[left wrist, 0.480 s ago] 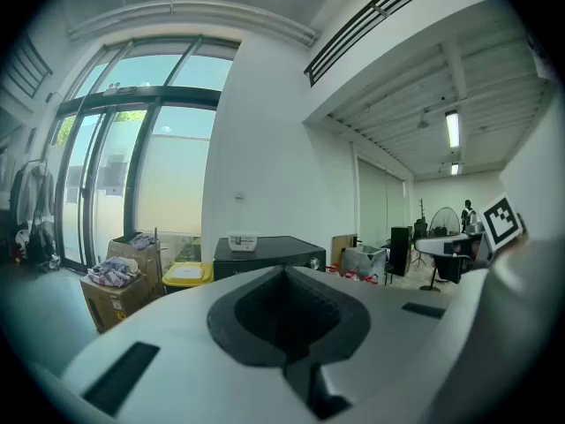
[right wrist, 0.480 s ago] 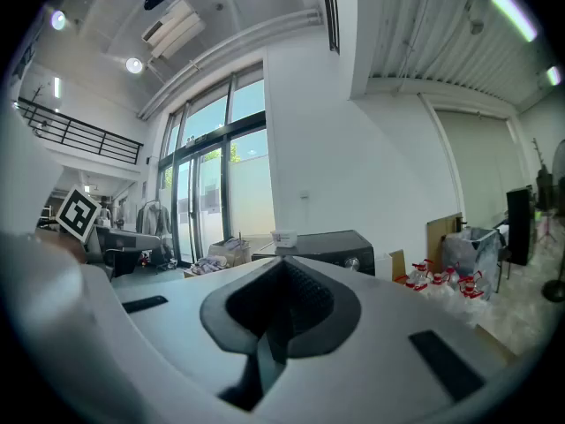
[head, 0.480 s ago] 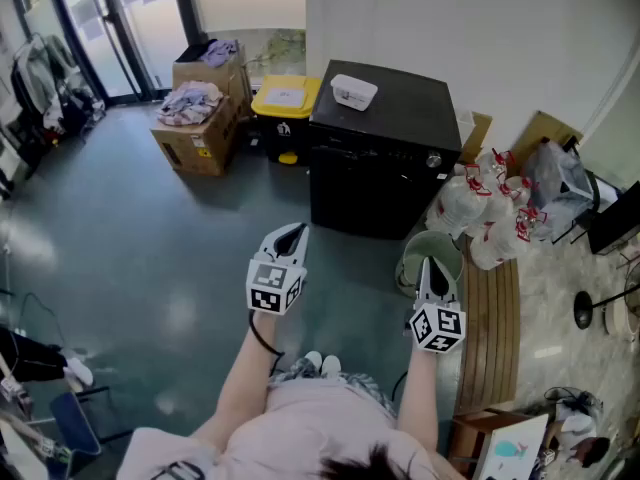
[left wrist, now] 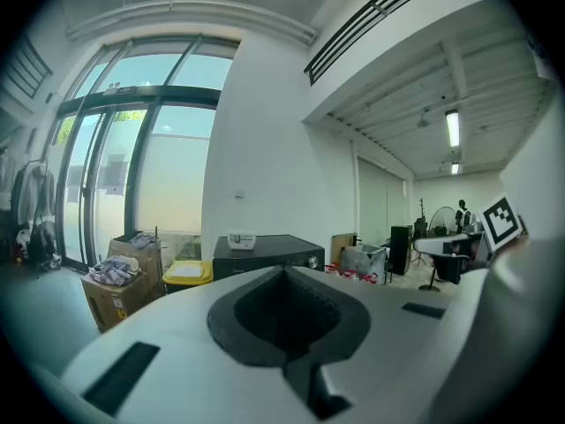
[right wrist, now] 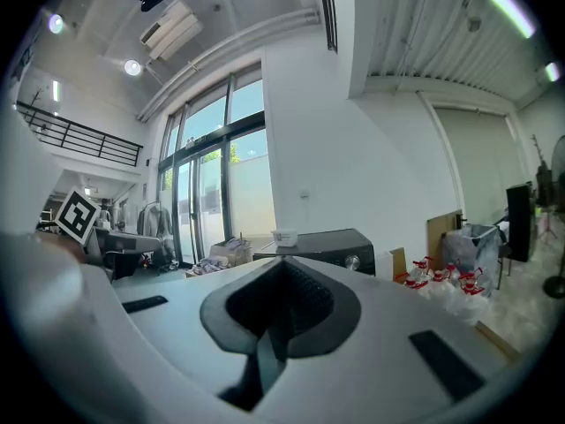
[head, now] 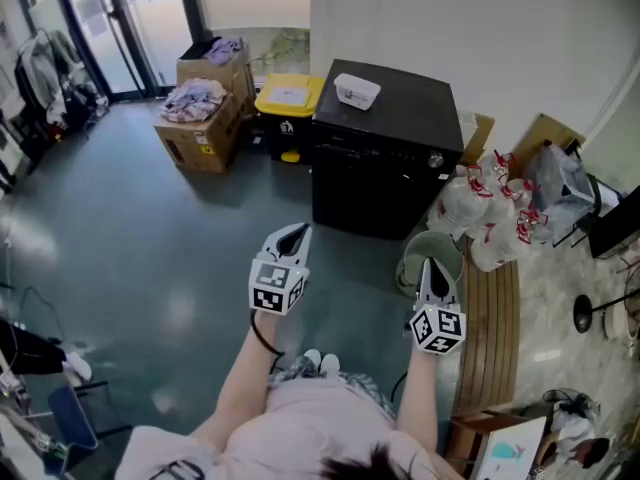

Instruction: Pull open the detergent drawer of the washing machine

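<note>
Left gripper [head: 294, 231] well short of washing machine [head: 390, 128].

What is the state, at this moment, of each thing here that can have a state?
washing machine: front flush, nothing pulled open.
left gripper: shut, empty, not touching the machine.
right gripper: shut, empty, not touching the machine.
yellow-lidded bin: lid closed.
cardboard box: open on top, cloths piled in it.
</note>
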